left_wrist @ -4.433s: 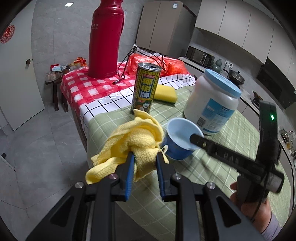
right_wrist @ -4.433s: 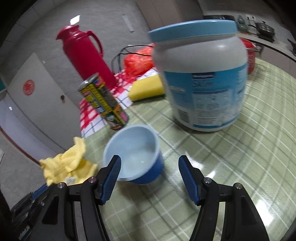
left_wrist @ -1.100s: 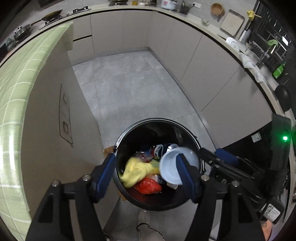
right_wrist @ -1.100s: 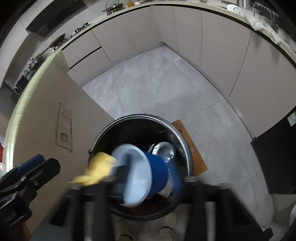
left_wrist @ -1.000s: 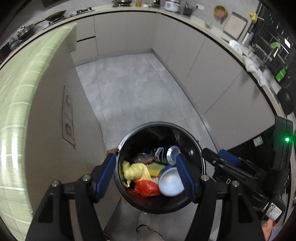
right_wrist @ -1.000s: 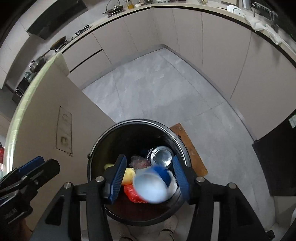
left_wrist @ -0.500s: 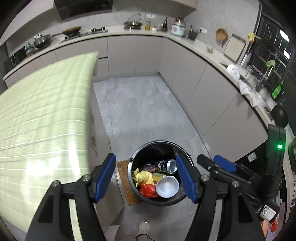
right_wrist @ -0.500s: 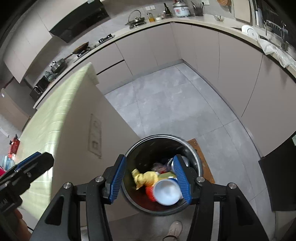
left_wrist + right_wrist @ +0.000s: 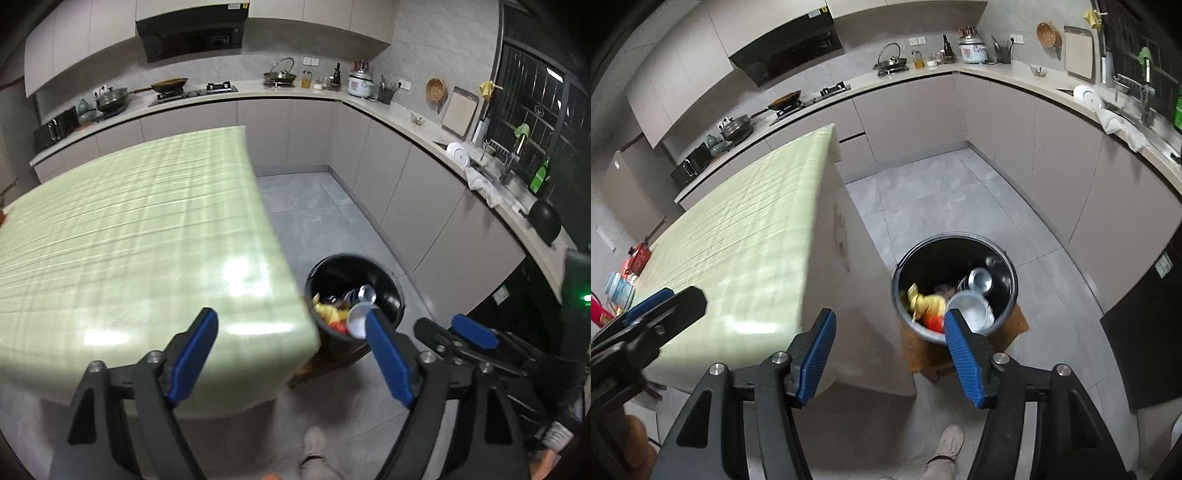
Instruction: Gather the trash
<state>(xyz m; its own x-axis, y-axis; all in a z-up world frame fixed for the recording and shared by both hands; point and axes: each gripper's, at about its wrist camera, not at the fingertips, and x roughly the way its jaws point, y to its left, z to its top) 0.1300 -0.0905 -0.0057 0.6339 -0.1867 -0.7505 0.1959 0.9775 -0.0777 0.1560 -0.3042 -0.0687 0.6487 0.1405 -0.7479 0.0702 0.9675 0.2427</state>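
A black round trash bin (image 9: 384, 273) (image 9: 931, 254) stands on the floor beside the table end. Inside lie the yellow cloth (image 9: 927, 301) (image 9: 323, 310), the blue-and-white bowl (image 9: 973, 306) (image 9: 356, 319), a silver can (image 9: 980, 278) (image 9: 366, 294) and red trash (image 9: 932, 322). My left gripper (image 9: 291, 354) is open and empty, high above the table corner and bin. My right gripper (image 9: 890, 350) is open and empty, above the bin's left side. The right gripper also shows in the left wrist view (image 9: 465, 332), the left gripper in the right wrist view (image 9: 653, 306).
The table with the green checked cloth (image 9: 129, 229) (image 9: 746, 229) fills the left. Grey counters with cabinets (image 9: 424, 177) (image 9: 1052, 129) run along the back and right. A white jar (image 9: 618, 286) stands at the table's far end. A shoe (image 9: 949, 443) shows on the grey floor.
Both grippers have risen and pulled back from the bin, so it looks smaller and the table top comes into view. The cloth and bowl, dropped about a second ago, lie in the bin.
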